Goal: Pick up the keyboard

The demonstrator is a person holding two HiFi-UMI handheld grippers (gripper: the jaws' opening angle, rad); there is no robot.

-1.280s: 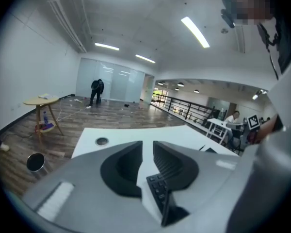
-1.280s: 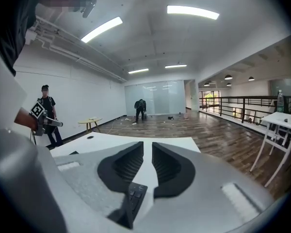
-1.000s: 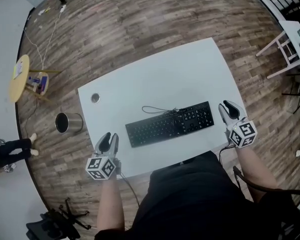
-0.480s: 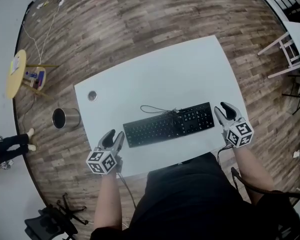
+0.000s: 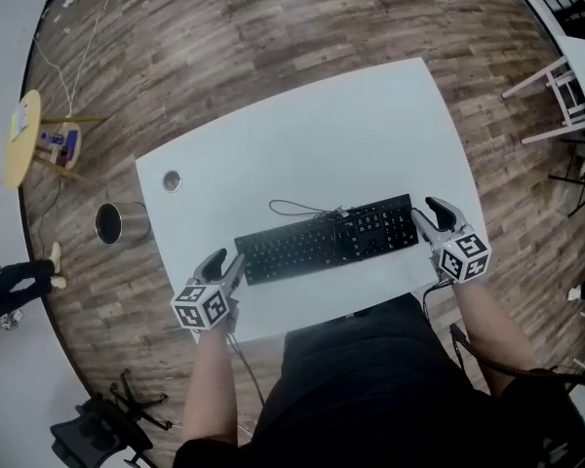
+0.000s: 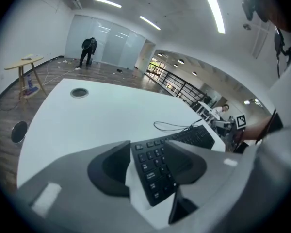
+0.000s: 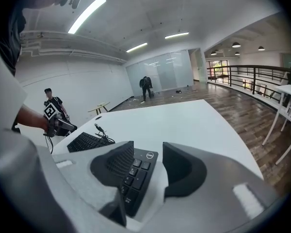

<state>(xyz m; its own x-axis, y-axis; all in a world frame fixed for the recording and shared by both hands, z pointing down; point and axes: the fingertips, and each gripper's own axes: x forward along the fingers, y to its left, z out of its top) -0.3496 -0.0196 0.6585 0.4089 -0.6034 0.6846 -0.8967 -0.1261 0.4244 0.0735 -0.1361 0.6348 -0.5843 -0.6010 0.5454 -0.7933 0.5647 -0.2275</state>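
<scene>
My left gripper and right gripper, jaws just opened wide, straddle opposite ends of the flat black plastic keyboard by the white tabletop's near edge, untouched, for a level lift.

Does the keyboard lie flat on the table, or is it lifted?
Flat. The keyboard lies on the white table, and both gripper views show its ends down on the surface.
</scene>
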